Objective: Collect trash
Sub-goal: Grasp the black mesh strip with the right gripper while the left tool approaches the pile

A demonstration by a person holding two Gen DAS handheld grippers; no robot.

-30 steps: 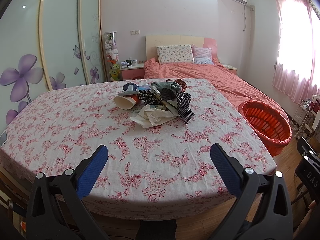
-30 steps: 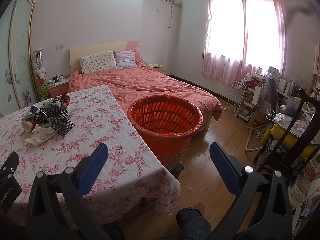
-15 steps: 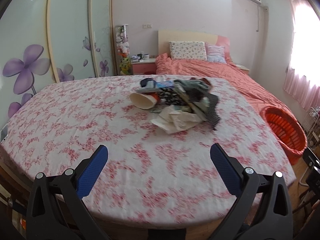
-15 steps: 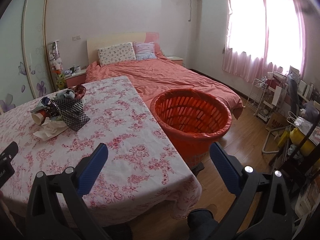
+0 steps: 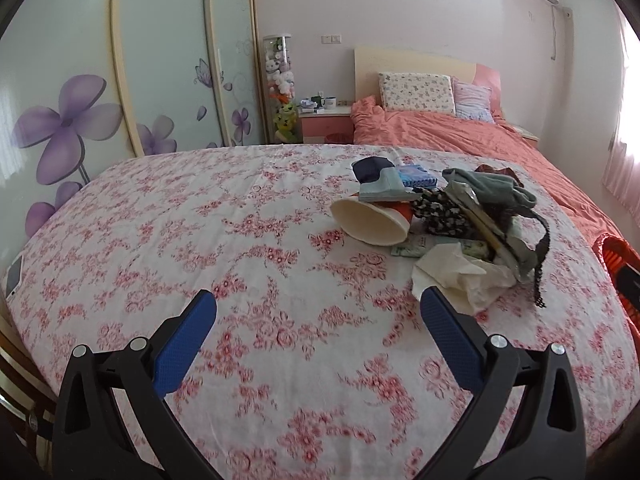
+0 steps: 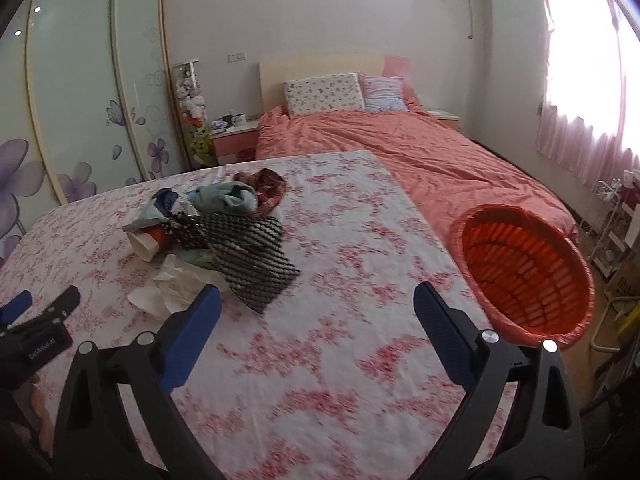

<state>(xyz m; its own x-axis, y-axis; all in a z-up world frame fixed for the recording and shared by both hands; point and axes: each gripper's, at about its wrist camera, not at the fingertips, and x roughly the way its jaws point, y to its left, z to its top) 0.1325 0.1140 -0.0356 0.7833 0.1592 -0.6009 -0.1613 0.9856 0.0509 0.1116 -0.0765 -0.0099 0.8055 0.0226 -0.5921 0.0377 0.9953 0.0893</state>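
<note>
Trash pile [image 5: 440, 216]: it lay in a loose heap on the table with the pink-flowered cloth [image 5: 248, 248], toward the far right part of the top as my left tongs saw it.
Paper cup [image 5: 372, 222]: cream-coloured, tipped on its side with the mouth facing me, an orange band at its base, at the near left edge of the heap.
Crumpled tissue [image 5: 460, 276]: white, at the near side of the heap, just beyond my left tongs' right finger.
Black-and-white checked piece [image 6: 252, 256]: flat, spread from the heap toward the right wrist camera; I could not tell whether it was cloth or mesh.
Grey-green fabric [image 5: 492, 190]: bunched on top at the back of the heap.
Blue packet [image 5: 418, 176]: at the far side, beside a dark blue item I could not identify.
Orange basket [image 6: 524, 272]: it stood on the floor beside the table's right edge, between the table and the bed [image 6: 400, 148]; lined with an orange bag, and I saw nothing inside it.
Left tongs [image 5: 318, 312]: spread wide, holding nothing, above the cloth just short of the heap.
Right tongs [image 6: 318, 304]: spread wide too, empty, over the table between the heap and the basket.
</note>
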